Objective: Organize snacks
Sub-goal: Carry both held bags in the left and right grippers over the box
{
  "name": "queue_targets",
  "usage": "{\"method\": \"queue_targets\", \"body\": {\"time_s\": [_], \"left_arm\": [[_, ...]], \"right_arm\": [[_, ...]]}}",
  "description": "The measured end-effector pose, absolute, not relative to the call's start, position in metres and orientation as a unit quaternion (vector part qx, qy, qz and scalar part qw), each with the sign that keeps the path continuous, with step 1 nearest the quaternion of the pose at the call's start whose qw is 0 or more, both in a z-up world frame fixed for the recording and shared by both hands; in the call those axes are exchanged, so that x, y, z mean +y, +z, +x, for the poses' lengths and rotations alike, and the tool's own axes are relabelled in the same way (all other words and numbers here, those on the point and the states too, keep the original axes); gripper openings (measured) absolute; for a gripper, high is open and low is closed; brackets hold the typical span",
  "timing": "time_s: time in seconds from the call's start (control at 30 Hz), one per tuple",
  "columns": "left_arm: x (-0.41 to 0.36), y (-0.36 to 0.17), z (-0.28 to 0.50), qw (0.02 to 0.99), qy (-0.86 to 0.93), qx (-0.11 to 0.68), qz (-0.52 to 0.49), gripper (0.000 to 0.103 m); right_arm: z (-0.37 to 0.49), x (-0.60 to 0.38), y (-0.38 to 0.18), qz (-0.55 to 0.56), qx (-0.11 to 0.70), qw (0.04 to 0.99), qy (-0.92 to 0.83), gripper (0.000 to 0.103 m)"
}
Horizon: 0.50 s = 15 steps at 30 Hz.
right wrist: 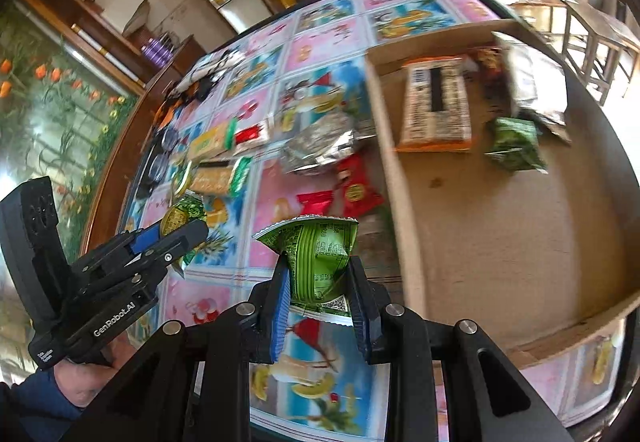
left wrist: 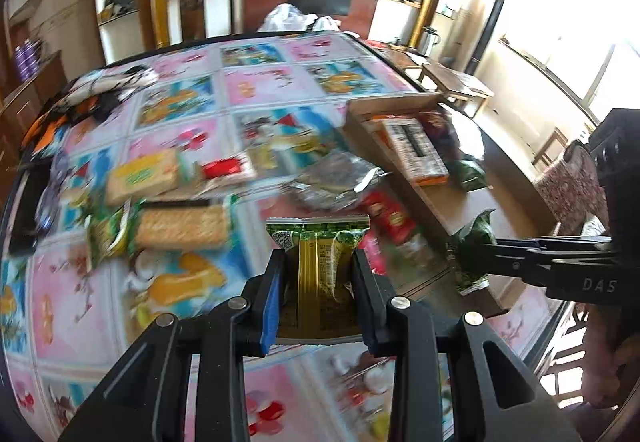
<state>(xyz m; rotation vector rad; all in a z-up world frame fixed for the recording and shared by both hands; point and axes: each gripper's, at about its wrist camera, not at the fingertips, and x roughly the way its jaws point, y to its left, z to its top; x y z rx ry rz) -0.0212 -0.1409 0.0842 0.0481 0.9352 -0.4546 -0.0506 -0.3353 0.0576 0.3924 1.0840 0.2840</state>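
My left gripper (left wrist: 318, 262) is shut on a green-and-gold snack packet (left wrist: 320, 262), held above the patterned table. My right gripper (right wrist: 320, 270) is shut on a green snack packet (right wrist: 318, 258), held above the table just left of the cardboard box (right wrist: 500, 222). The box holds an orange-edged packet (right wrist: 436, 106), a green packet (right wrist: 516, 144) and a dark packet. In the left wrist view the right gripper (left wrist: 472, 254) comes in from the right with its green packet (left wrist: 472, 242) beside the box (left wrist: 424, 198). In the right wrist view the left gripper (right wrist: 176, 230) shows at the left.
Loose snacks lie on the table: two cracker packs (left wrist: 182, 226), a silver foil bag (left wrist: 336, 178), red packets (left wrist: 390, 214) and a small red one (left wrist: 226, 170). Dark items (left wrist: 96, 98) sit at the far left. Chairs and a side table (left wrist: 456, 78) stand beyond the right edge.
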Motion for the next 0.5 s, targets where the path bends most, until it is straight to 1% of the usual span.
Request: {"method": "queue_targets", "body": {"time_s": [0.27,0.5], "left_arm": [[-0.199,0.094,-0.012,0.857,-0.267,0.439,0.038,0.031],[-0.255,0.092,-0.006,0.839,-0.311,0.444,0.045,0.031]], "right_arm": [[-0.060,-0.386,0.059,0.217,0.502,0.833,0.088,0.029],[-0.068,-0.431,0.057,0.238,0.498,0.832,0.050,0.029]]}}
